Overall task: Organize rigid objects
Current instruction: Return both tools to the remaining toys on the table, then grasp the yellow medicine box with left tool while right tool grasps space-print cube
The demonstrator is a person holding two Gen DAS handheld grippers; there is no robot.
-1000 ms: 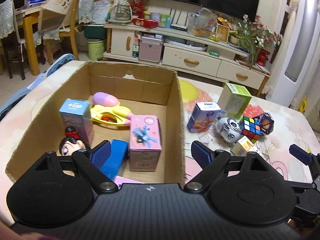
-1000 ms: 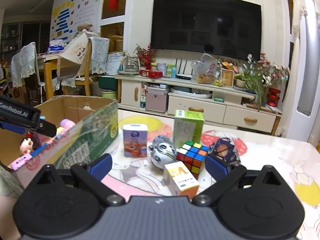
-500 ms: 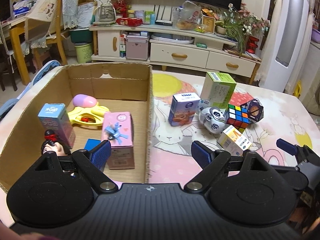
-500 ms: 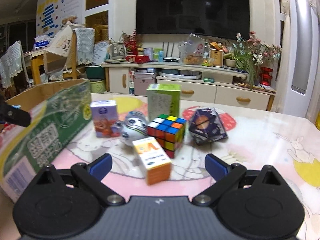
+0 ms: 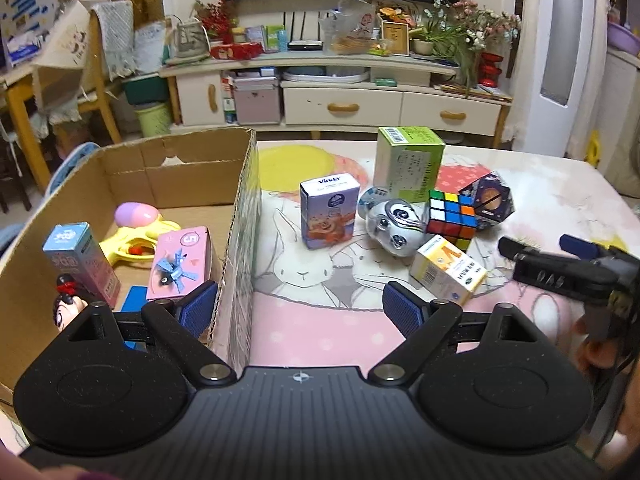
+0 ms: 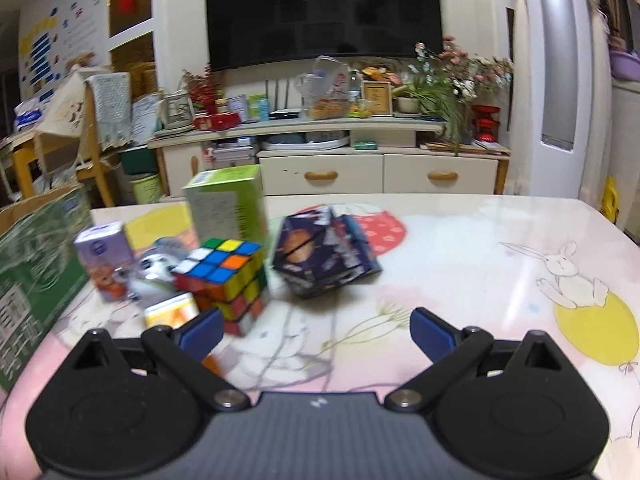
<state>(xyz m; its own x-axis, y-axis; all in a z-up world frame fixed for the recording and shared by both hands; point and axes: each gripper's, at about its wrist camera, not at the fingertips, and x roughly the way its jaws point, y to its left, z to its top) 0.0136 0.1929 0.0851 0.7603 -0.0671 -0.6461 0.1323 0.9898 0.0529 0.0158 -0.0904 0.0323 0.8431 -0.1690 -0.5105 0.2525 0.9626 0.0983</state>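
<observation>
Left gripper (image 5: 300, 308) jaws spread, empty, straddling cardboard box (image 5: 240, 216) wall. Right gripper (image 6: 316, 330) jaws spread, empty, near Rubik's cube (image 6: 224, 276).

Corrugated cardboard box (image 5: 236, 216) — matt; table (image 6: 460, 248) glossy; Rubik's cube (image 6: 224, 276) — shiny plastic.

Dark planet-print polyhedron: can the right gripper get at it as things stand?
Probably yes. The right gripper is open and empty, the dark planet-print polyhedron sits just ahead with bare table between. The Rubik's cube crowds its left side, so come from the right.
</observation>
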